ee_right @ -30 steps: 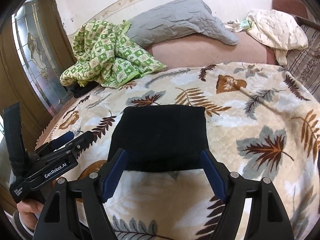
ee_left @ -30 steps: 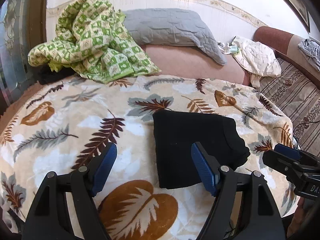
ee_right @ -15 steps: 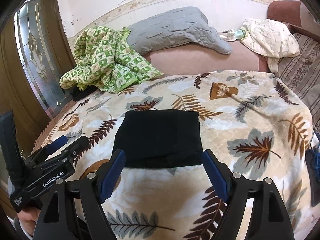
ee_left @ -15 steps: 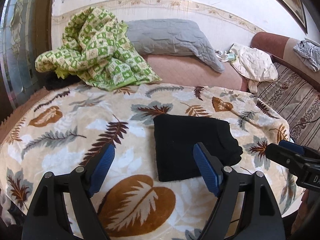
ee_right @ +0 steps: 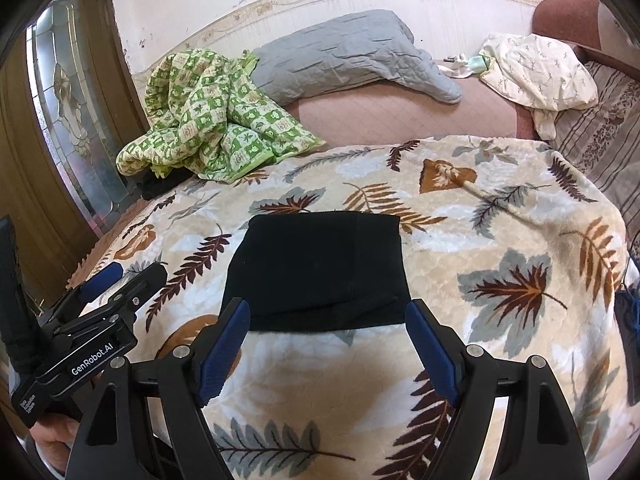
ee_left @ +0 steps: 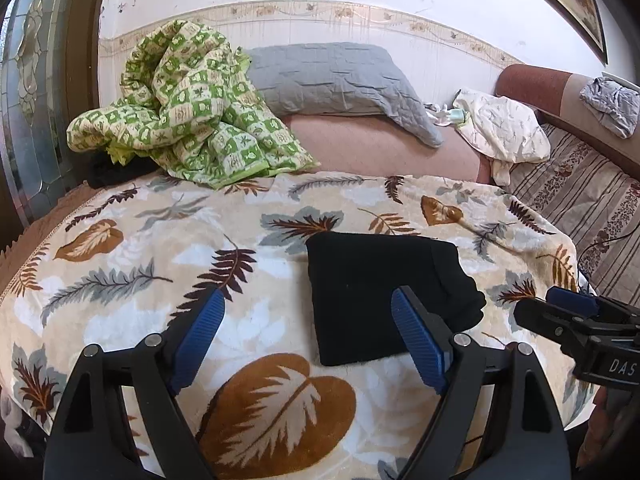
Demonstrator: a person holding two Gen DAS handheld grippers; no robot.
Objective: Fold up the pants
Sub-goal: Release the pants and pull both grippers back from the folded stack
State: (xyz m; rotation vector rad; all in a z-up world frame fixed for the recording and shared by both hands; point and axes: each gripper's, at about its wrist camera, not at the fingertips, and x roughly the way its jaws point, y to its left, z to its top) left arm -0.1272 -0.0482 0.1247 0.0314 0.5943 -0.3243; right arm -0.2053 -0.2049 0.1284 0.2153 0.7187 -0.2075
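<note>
The black pants [ee_left: 384, 296] lie folded into a compact rectangle on the leaf-print blanket [ee_left: 140, 248]. In the left wrist view my left gripper [ee_left: 308, 296] hovers short of the pants' near left corner. Its jaws are opening and nothing is between the blue pads. In the right wrist view the pants [ee_right: 320, 268] lie just beyond my right gripper [ee_right: 328, 304], which is open and holds nothing. Each gripper shows in the other's view: the right gripper [ee_left: 560, 312] at the right edge, the left gripper [ee_right: 120, 276] at the lower left, held by a hand.
A green checked quilt [ee_left: 188, 120] is heaped at the back left beside a grey pillow [ee_left: 332, 80]. A cream cloth [ee_left: 500, 128] lies at the back right by a striped cover [ee_left: 580, 200]. A glass-panelled door [ee_right: 68, 128] stands to the left.
Both grippers have drawn back a little from the folded pants, which now look smaller and further off. The left jaws have spread slightly wider.
</note>
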